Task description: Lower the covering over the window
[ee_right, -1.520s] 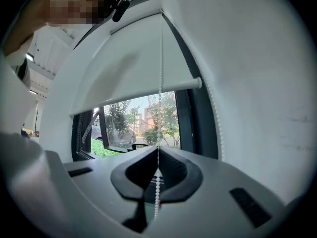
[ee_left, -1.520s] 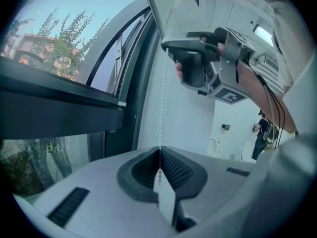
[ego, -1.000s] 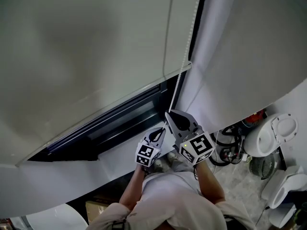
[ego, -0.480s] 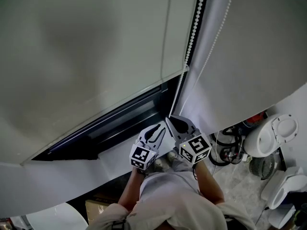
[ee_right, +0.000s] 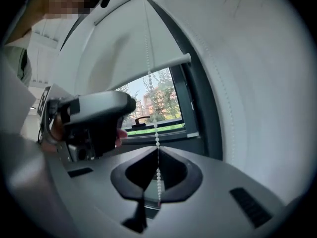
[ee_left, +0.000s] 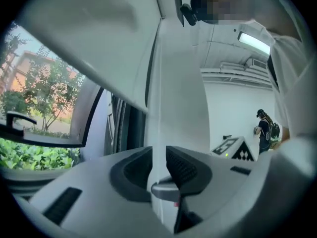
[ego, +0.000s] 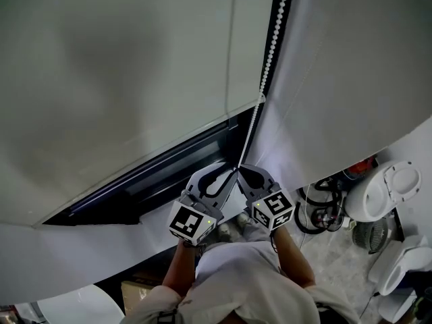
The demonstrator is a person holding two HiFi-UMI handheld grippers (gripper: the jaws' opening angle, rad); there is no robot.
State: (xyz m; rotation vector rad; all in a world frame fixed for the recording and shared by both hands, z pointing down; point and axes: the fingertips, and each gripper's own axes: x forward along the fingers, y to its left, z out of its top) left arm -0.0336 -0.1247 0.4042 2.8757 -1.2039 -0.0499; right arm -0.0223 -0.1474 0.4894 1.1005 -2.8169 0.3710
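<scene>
At window [ego: 172, 169], right gripper [ee_right: 157, 151] jaws clamped on bead chain [ee_right: 148, 73].

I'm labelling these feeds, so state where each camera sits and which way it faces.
Head view: on the person's head, steeply down at roller blind, forearms, left gripper, right gripper.
Left gripper view: on it, along just-opened empty jaws toward the window; shirt at right.
Right gripper view: on it, along jaws shut on bead chain, toward that window, left gripper alongside.
Shared: both gripper views show the window.
</scene>
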